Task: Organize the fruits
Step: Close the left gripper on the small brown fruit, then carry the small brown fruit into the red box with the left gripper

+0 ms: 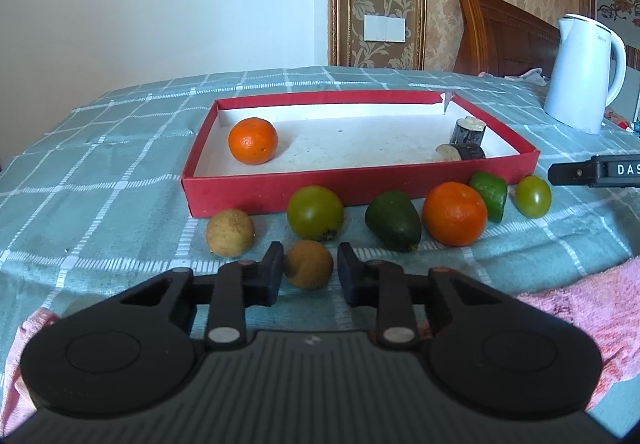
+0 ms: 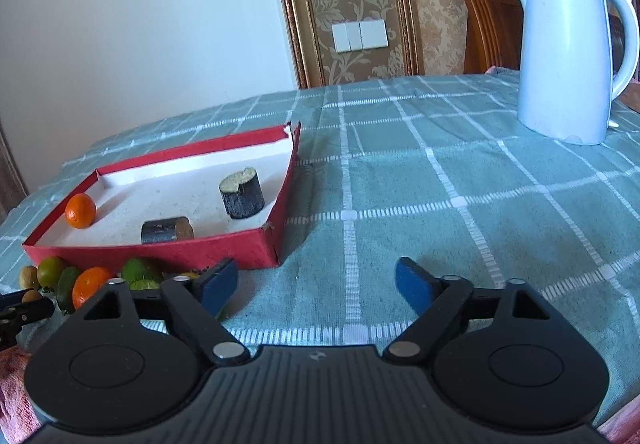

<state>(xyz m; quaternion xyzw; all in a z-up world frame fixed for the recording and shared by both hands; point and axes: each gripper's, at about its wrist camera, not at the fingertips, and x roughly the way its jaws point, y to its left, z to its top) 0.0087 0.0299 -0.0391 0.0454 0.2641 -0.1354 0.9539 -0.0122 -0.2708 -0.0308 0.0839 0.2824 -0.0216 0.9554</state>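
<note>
My left gripper [image 1: 308, 264] is shut on a small brown round fruit [image 1: 309, 264] lying on the cloth in front of the red box [image 1: 360, 192]. In the box lie an orange [image 1: 253, 140] and two dark cut cylinders [image 1: 467, 131]. Along the box's near wall sit a pale yellow fruit [image 1: 231, 232], a green round fruit [image 1: 315, 212], a dark green fruit [image 1: 394, 220], a second orange [image 1: 455, 219], a cut green piece [image 1: 490, 195] and a small green fruit [image 1: 533, 196]. My right gripper [image 2: 316, 284] stands open over bare cloth right of the box [image 2: 160, 250], with nothing between its fingers.
A white electric kettle [image 2: 568, 55] stands at the back right on the green checked cloth [image 2: 440, 203]. A pink towel [image 1: 592, 316] lies at the near right edge. A wooden chair back [image 1: 500, 39] rises behind the table.
</note>
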